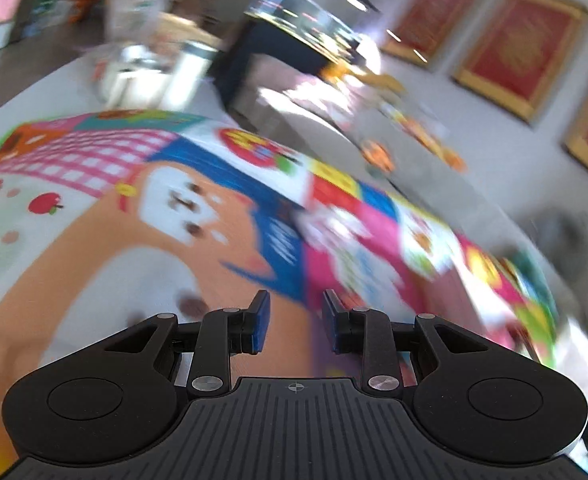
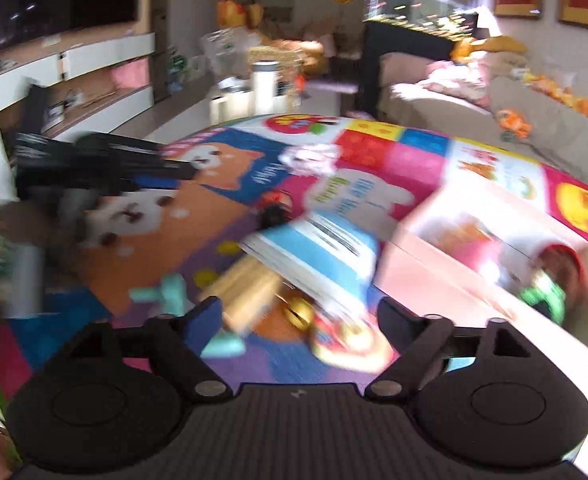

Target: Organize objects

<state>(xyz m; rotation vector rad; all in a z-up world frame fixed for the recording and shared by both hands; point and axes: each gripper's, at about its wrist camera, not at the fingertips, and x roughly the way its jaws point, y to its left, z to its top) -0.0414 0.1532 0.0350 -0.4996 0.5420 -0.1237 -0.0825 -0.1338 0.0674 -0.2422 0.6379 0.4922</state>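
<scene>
Both views are motion-blurred. My left gripper (image 1: 296, 322) is open and empty, with a narrow gap between its blue pads, above a colourful play mat (image 1: 106, 264). My right gripper (image 2: 300, 322) is wide open and empty, low over a blurred pile on the mat (image 2: 414, 160): a blue-and-white book (image 2: 318, 256), a tan wooden piece (image 2: 246, 292), a teal toy (image 2: 166, 292), a gold bell (image 2: 300, 312) and a red-yellow toy (image 2: 346, 340). A pink box (image 2: 466, 248) stands just right of the pile. The left gripper shows as a dark shape (image 2: 94, 164) at the right wrist view's left.
A beige sofa (image 2: 454, 108) with orange toys lies beyond the mat. A dark stand with a glass tank (image 2: 414, 4) is behind it. White containers (image 2: 246, 96) stand at the mat's far edge. A shelf unit (image 2: 74, 76) runs along the left wall.
</scene>
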